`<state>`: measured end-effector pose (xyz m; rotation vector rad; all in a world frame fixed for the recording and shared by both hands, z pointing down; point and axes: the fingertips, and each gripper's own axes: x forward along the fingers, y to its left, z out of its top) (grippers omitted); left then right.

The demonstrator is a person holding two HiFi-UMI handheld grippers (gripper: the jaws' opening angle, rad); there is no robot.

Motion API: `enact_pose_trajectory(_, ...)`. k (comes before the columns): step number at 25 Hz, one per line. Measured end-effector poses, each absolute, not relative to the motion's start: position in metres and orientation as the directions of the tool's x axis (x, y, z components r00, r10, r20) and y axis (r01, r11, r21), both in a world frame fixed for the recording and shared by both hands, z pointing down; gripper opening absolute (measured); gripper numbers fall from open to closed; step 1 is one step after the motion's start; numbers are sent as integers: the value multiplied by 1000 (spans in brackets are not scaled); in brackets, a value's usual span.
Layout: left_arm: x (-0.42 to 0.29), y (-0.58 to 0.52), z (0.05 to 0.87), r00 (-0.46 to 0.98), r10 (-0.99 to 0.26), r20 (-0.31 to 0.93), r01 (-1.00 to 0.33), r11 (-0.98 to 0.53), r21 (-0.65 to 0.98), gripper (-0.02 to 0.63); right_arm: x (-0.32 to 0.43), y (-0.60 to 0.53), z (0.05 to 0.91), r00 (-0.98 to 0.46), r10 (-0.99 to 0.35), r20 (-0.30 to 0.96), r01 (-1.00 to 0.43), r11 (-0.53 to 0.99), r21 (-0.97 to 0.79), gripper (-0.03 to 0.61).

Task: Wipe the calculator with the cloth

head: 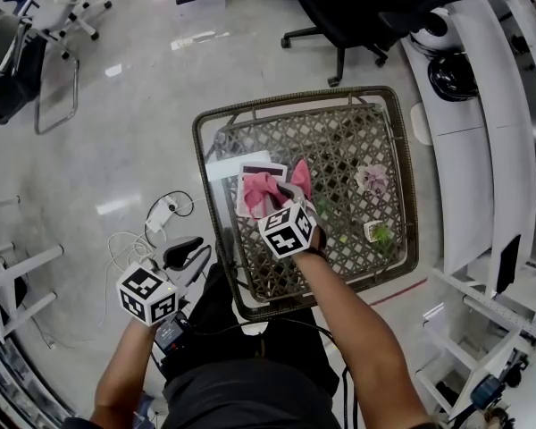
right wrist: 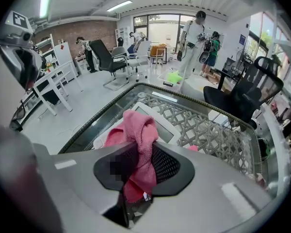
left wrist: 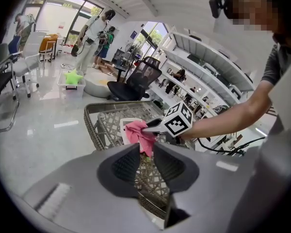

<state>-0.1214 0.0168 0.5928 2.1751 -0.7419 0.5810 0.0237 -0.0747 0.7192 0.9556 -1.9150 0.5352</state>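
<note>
A white calculator (head: 243,179) lies on the left part of the wicker table's glass top (head: 339,141). A pink cloth (head: 263,192) is bunched on it. My right gripper (head: 283,200) is shut on that cloth and holds it down on the calculator. In the right gripper view the cloth (right wrist: 138,132) fills the gap of the right gripper (right wrist: 138,152), with the calculator (right wrist: 162,125) behind it. My left gripper (head: 184,256) hangs over the floor left of the table, open and empty. The left gripper (left wrist: 146,155) looks toward the cloth (left wrist: 137,132) from a distance.
A pink flower piece (head: 372,179) and a small green-and-white object (head: 380,232) lie on the table's right side. Cables and an adapter (head: 161,214) are on the floor to the left. A black office chair (head: 357,7) stands behind the table, a white desk (head: 469,150) to its right.
</note>
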Motion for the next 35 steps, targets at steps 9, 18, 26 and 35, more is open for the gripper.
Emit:
enact_pose_trajectory(9, -112, 12, 594, 731, -314, 606, -659, -555, 507, 109, 47, -68, 721, -294, -404, 866, -845, 533, -38, 78)
enact_pose_trajectory(18, -97, 4, 595, 738, -300, 605, -648, -565, 510, 109, 97, -69, 722, -275, -417, 866, -943, 295, -157, 78)
enact_pose_trajectory(26, -93, -1, 598, 739, -288, 609, -644, -570, 511, 109, 141, -70, 726, -217, -422, 880, -975, 139, -173, 78)
enact_pose_trajectory(35, -93, -4, 596, 739, -286, 610, -643, -572, 509, 107, 165, -71, 725, -177, -425, 888, -984, 85, -156, 78)
